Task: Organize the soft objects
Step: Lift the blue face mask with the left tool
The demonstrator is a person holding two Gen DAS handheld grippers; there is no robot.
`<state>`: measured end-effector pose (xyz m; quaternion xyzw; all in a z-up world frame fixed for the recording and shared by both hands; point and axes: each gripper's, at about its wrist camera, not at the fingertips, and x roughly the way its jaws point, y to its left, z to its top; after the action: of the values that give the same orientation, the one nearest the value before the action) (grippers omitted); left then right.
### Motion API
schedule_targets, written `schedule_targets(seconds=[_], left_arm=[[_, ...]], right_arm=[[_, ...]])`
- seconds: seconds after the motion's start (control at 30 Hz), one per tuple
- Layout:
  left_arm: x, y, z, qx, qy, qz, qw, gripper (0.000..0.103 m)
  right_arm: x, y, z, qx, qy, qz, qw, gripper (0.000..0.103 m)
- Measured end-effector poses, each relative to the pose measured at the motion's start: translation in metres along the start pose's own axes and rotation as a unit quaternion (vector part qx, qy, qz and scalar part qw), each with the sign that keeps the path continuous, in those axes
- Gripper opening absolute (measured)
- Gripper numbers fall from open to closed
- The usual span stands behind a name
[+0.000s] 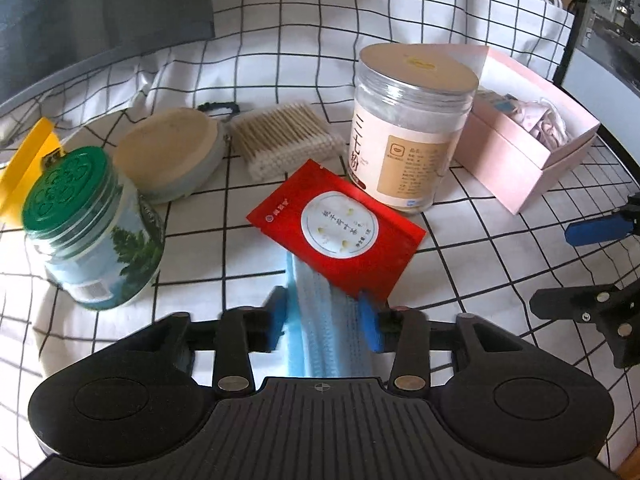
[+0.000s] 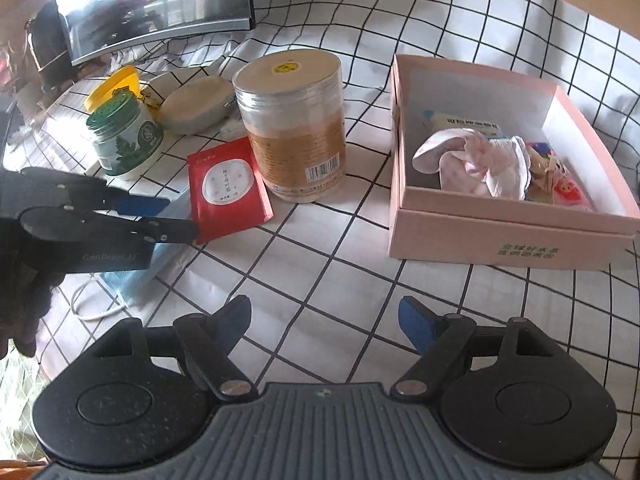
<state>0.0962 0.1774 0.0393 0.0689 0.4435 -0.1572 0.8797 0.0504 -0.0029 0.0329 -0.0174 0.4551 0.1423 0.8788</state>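
Left tool (image 1: 326, 318) pinches the blue mask (image 1: 328, 320), whose far end lies under the red sachet (image 1: 340, 228) beside the jar (image 1: 412, 128). Only the right view shows the pink box's (image 2: 500, 236) cloth (image 2: 472, 164); right tool (image 2: 324, 320) gapes empty.

The left tongs (image 1: 327, 316) point steeply downward, their blue pads (image 1: 278, 318) drawn in against the sides of a blue face mask (image 1: 328, 320). The right tongs (image 2: 324, 322) tilt down likewise, pads spread wide apart with nothing between them.
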Motion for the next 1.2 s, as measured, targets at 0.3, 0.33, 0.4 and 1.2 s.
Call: schedule_targets(seconds=[0.3, 0.33, 0.4, 1.2], left_arm=[[-0.028, 0.025, -0.037, -0.035, -0.006, 0.086, 0.9957, 0.012], [-0.030, 0.029, -0.040, -0.039, -0.005, 0.098, 0.9945, 0.012], [-0.035, 0.039, -0.045, -0.046, -0.006, 0.110, 0.9928, 0.012], [-0.069, 0.028, -0.040, -0.109, -0.019, -0.006, 0.9938, 0.025]], right_arm=[[0.007, 0.033, 0.018, -0.061, -0.035, 0.043, 0.997, 0.081], [0.010, 0.040, 0.022, -0.070, -0.038, 0.049, 0.996, 0.081], [0.019, 0.053, 0.031, -0.094, -0.043, 0.056, 0.993, 0.081], [0.024, 0.039, 0.006, -0.108, -0.040, 0.036, 0.993, 0.081]])
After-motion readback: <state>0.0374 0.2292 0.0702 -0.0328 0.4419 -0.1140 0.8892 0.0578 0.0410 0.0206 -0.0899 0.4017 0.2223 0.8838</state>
